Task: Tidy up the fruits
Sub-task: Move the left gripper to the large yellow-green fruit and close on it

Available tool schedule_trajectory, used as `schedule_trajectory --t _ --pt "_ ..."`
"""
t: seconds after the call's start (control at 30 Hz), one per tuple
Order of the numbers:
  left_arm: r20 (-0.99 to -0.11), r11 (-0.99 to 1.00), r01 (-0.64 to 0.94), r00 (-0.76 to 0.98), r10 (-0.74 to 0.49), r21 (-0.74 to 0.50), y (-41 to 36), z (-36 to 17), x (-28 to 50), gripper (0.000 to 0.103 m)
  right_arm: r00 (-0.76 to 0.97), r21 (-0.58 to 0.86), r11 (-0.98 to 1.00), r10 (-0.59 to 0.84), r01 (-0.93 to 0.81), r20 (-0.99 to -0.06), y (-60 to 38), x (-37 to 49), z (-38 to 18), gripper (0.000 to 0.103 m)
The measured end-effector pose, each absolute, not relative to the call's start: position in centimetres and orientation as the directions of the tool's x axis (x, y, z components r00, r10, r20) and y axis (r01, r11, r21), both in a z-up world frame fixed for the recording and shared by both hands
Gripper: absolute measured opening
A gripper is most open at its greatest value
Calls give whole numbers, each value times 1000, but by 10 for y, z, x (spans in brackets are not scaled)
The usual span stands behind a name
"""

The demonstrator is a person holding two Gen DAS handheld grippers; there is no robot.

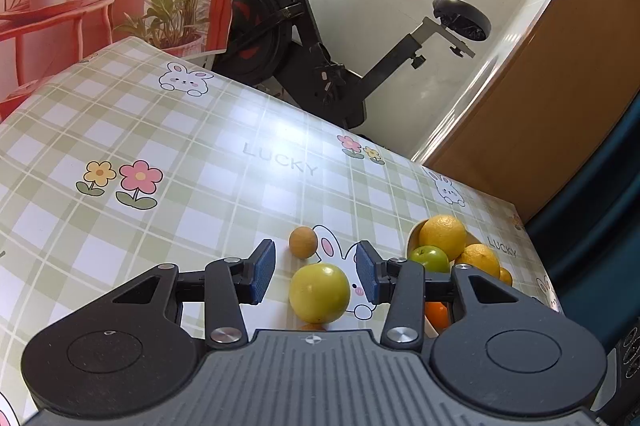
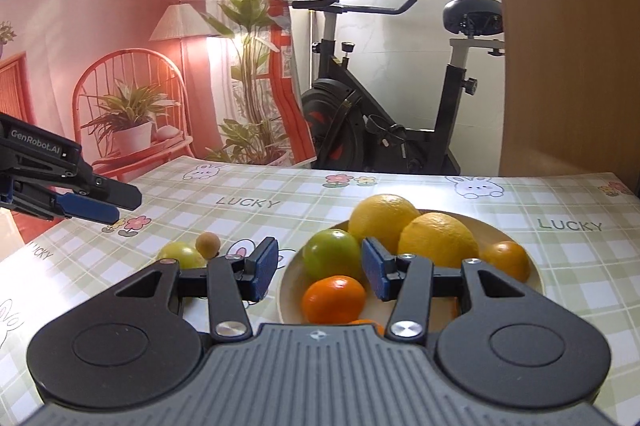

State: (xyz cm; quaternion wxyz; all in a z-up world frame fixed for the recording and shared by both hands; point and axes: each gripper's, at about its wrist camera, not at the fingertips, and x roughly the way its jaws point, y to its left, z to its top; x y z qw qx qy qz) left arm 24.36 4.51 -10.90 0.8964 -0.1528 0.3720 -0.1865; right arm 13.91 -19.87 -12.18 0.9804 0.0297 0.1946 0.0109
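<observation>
- Left gripper (image 1: 315,272) hovering with jaws apart, gripping nothing, over a yellow-green apple (image 1: 319,293) beside a small brown fruit (image 1: 303,242).
- Right gripper (image 2: 320,268) gaping empty above the crowded fruit bowl (image 2: 516,238).

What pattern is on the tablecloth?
Green-and-white check with bunnies and flowers on the tablecloth; clearest in left wrist view.

Right gripper (image 2: 320,268): jaws parted, empty, above plate (image 2: 516,238). Plate held two lemons (image 2: 384,222), green apple (image 2: 332,252), tangerine (image 2: 334,300), small orange (image 2: 506,258). Loose on tablecloth (image 2: 280,193): yellow-green apple (image 2: 180,254), small brown fruit (image 2: 207,242). Left gripper (image 2: 108,205) at left edge.
</observation>
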Motion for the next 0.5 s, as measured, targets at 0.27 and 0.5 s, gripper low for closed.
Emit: schedule_trajectory --t 0.27,0.5 --pt "-617 865 217 624 -479 -452 55 -126 256 47 883 51 986 164 -157 -441 -152 173 -126 52" --pt "-617 863 213 622 -482 -459 59 -128 260 48 861 42 977 202 -207 -467 -132 189 -140 58"
